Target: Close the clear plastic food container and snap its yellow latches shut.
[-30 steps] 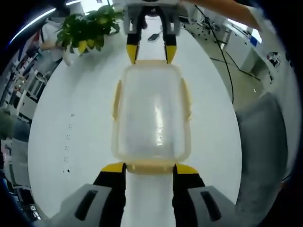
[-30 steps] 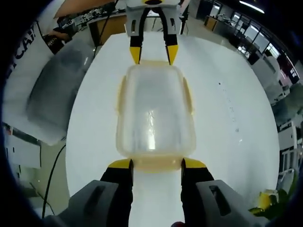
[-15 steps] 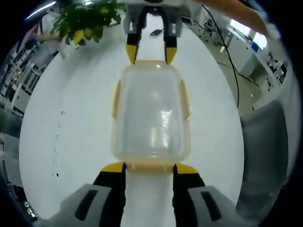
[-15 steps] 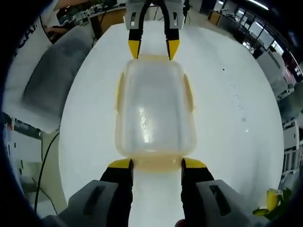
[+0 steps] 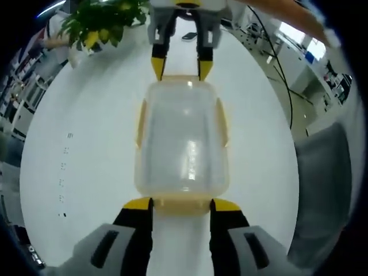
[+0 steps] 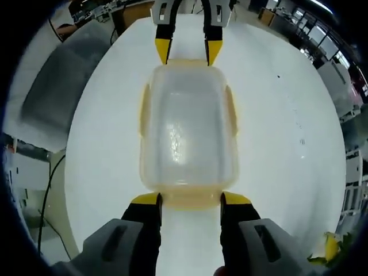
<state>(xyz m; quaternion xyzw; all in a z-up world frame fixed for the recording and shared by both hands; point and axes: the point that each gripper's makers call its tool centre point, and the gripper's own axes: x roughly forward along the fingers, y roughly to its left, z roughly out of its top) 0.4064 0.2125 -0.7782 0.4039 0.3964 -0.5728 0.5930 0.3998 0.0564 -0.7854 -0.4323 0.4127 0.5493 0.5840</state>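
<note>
The food container lies lid-on at the middle of the worktop; the left tongs sit at its 6 o'clock end in the left gripper view, the right tongs at its 12 o'clock end; a potted plant stands at 11 o'clock on the worktop; a chair stands beyond the worktop's edge at 4 o'clock.

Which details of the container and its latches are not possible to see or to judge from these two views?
- Left gripper view: whether the near end latch is snapped; it lies low between the left tongs.
- Right gripper view: the near end latch state, the same, at the right tongs.
- Both views: the contents of the container; its lid is cloudy with glare.
- Left gripper view: small marks on the table, too small to read.
</note>
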